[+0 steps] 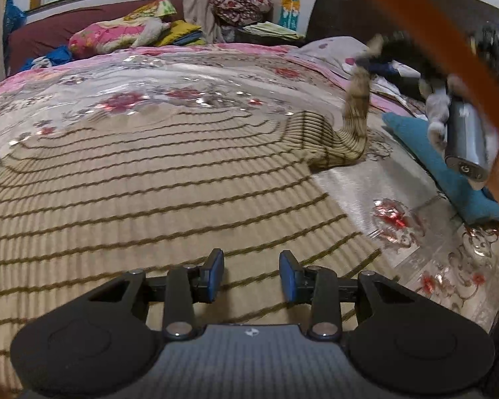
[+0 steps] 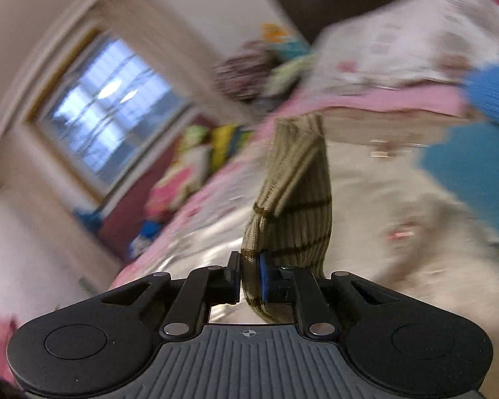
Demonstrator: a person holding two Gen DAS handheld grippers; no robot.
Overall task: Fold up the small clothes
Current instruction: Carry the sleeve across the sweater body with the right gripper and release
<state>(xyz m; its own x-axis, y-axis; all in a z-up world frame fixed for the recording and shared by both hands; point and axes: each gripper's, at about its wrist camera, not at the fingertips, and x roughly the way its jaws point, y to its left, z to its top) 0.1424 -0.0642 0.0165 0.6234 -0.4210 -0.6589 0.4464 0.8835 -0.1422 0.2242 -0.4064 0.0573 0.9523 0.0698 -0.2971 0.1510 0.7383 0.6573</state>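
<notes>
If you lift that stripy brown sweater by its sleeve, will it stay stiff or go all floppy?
Probably floppy: the striped sweater has a sleeve drooping in a soft curve from the right gripper, which is shut on it. It looks like ribbed knit, so likely light and not slippery. The left gripper is open above it.

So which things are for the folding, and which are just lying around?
For the folding:
striped sweater, one end pinched in the right gripper
left gripper, open above it

Just lying around:
blue cloth
pillow
pile of bedding
</notes>
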